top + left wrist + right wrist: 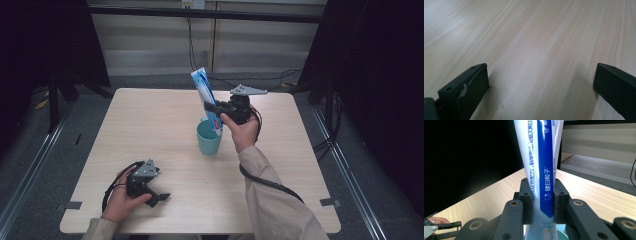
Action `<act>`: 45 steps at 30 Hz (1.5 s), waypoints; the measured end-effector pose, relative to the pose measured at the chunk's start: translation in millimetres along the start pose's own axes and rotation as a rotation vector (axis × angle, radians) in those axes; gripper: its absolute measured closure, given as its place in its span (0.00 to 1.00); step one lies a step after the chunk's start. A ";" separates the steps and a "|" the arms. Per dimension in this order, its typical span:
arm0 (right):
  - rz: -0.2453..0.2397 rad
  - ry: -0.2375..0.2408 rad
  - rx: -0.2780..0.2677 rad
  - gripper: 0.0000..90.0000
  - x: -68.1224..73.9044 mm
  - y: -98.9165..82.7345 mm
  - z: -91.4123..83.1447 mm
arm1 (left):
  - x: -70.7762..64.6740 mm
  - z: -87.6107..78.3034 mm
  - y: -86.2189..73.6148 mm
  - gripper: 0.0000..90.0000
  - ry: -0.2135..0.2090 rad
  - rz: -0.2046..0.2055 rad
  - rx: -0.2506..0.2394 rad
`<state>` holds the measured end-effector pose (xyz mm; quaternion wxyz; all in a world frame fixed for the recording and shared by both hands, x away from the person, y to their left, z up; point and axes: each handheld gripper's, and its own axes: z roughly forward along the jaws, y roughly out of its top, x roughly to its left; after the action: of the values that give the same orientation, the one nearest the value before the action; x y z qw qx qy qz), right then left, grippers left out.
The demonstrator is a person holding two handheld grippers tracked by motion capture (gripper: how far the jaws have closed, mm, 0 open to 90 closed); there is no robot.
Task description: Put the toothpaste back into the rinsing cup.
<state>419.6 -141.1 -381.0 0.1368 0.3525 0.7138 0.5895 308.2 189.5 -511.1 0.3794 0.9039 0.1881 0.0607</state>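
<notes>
The right tongs [218, 111] are clamped on a blue-and-white toothpaste tube [205, 92], pinching it near its lower end; the tube stands tilted, its bottom at the mouth of the teal cup [208, 140] in the middle of the counter [150, 125]. To finish well, I would lower the tube straight down into the cup, let its cap end reach the bottom, and only then ease the grip, since a tall tube could tip a light cup. The left tongs [150, 192] rest apart near the counter's front edge, holding nothing. Nothing else stands near the cup.
</notes>
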 end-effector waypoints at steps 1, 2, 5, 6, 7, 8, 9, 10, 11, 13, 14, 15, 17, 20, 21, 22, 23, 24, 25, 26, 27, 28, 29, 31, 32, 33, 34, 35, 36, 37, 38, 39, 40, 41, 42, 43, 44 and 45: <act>0.000 0.000 -0.003 0.82 -0.2 -0.7 0.5 | 0.0 0.0 0.0 0.00 0.000 0.000 0.000; 0.001 -0.001 -0.005 0.82 -0.4 -1.2 1.1 | 0.0 0.0 0.0 0.00 0.000 0.000 0.000; -0.001 -0.002 -0.011 0.82 -0.5 -3.0 3.3 | 0.1 -0.2 0.1 0.00 -0.001 0.001 0.002; -0.002 -0.001 -0.012 0.82 -0.6 -3.6 3.9 | 0.1 -0.3 0.1 0.00 -0.001 0.001 0.003; -0.002 0.000 -0.014 0.83 -0.7 -4.2 4.9 | 0.1 -0.3 0.1 0.00 -0.001 0.001 0.003; -0.003 -0.003 -0.016 0.82 -0.7 -4.9 5.6 | 0.1 -0.2 0.1 0.00 -0.001 0.001 0.003; -0.001 -0.003 -0.016 0.82 -0.8 -5.6 6.2 | 0.1 -0.2 0.1 0.00 -0.001 0.001 0.003; -0.001 -0.003 -0.019 0.82 -0.9 -6.5 6.8 | 0.1 -0.2 0.1 0.00 -0.001 0.000 0.003; -0.002 -0.005 -0.018 0.82 -0.8 -7.1 7.5 | 0.1 -0.2 0.1 0.00 -0.001 0.000 0.003; -0.002 -0.001 -0.020 0.82 -1.1 -8.5 8.6 | 0.0 -0.2 0.1 0.00 -0.001 0.000 0.003; -0.006 -0.005 -0.019 0.82 -0.9 -9.1 9.1 | 0.0 -0.2 0.1 0.00 -0.001 0.000 0.003; -0.007 -0.005 -0.019 0.82 -0.9 -9.6 9.6 | 0.1 -0.2 0.1 0.00 -0.001 0.000 0.003; -0.010 -0.002 -0.020 0.82 -0.9 -10.8 10.6 | 0.0 -0.2 0.1 0.00 -0.001 0.000 0.003; -0.012 0.000 -0.017 0.82 -0.8 -12.7 12.6 | -0.1 0.0 0.0 0.00 0.000 -0.001 0.000; -0.011 -0.001 -0.014 0.82 -1.0 -13.4 13.1 | 0.0 0.0 0.0 0.00 0.000 -0.001 0.000; -0.011 0.001 -0.016 0.82 -1.2 -14.2 13.6 | 0.0 0.0 0.0 0.00 0.000 -0.001 0.000; -0.009 0.000 -0.015 0.82 -1.4 -14.9 14.0 | -0.1 0.0 0.0 0.00 0.000 -0.001 -0.001; -0.010 0.001 -0.016 0.82 -1.8 -15.7 14.6 | -0.1 0.0 0.0 0.00 0.000 -0.001 0.000; -0.010 0.003 -0.014 0.82 -2.0 -16.5 15.0 | 0.0 0.0 0.0 0.00 0.000 -0.001 0.000; -0.014 0.000 -0.010 0.82 -2.2 -17.2 15.4 | 0.0 0.0 0.0 0.00 0.000 -0.001 0.000; -0.013 0.000 -0.008 0.82 -2.2 -18.0 15.8 | -0.1 0.0 0.0 0.00 0.000 -0.001 0.000; -0.012 0.002 -0.008 0.82 -2.5 -18.7 16.0 | -0.1 0.0 0.0 0.00 0.000 -0.001 0.000; -0.011 0.001 -0.010 0.82 -2.5 -19.4 16.3 | -0.1 0.0 0.0 0.00 0.000 -0.001 0.000; -0.013 0.002 -0.010 0.82 -2.8 -20.5 16.7 | -0.1 0.0 0.0 0.00 0.000 -0.001 0.000; -0.014 0.003 -0.011 0.82 -2.8 -21.0 17.1 | -0.1 0.0 0.0 0.00 -0.001 -0.001 0.000; -0.016 0.005 -0.010 0.82 -2.9 -21.5 17.5 | -0.1 0.0 0.0 0.00 -0.001 -0.002 0.000; -0.018 0.003 -0.006 0.82 -2.9 -22.0 18.0 | -0.1 0.0 0.0 0.00 0.000 -0.002 0.000; -0.019 0.002 -0.004 0.82 -2.7 -22.6 18.4 | -0.1 0.0 0.0 0.00 0.000 -0.002 0.000; -0.020 0.006 -0.004 0.82 -3.1 -23.2 18.6 | -0.2 0.0 0.0 0.00 -0.001 -0.004 -0.001; -0.018 0.006 -0.004 0.82 -3.0 -23.7 18.8 | -0.2 0.0 0.0 0.00 -0.001 -0.004 -0.001; -0.016 0.005 -0.005 0.82 -3.0 -24.3 19.0 | -0.2 0.0 -0.1 0.00 -0.001 -0.004 -0.001; -0.018 0.006 -0.003 0.82 -3.4 -25.0 19.2 | -0.2 0.0 0.0 0.00 -0.001 -0.004 -0.001; -0.019 0.006 -0.003 0.82 -3.5 -25.7 19.4 | -0.2 0.0 0.0 0.00 -0.001 -0.003 -0.001; -0.019 0.007 -0.001 0.82 -3.6 -26.3 19.6 | -0.2 0.0 0.0 0.00 -0.001 -0.004 -0.001; -0.018 0.007 -0.001 0.82 -3.7 -27.1 19.8 | -0.2 0.0 0.0 0.00 -0.001 -0.004 -0.001; -0.015 0.005 -0.002 0.82 -3.7 -27.8 19.9 | -0.2 0.0 0.0 0.00 -0.001 -0.004 -0.001; -0.015 0.006 -0.003 0.82 -3.9 -28.5 20.1 | -0.2 0.0 0.0 0.00 -0.001 -0.003 -0.001; -0.017 0.008 0.000 0.82 -4.1 -29.2 20.3 | -0.2 0.0 0.0 0.00 -0.001 -0.004 0.000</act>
<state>425.0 -130.4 -414.7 0.1391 0.3443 0.7171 0.5898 308.0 189.4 -511.1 0.3798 0.9035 0.1896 0.0597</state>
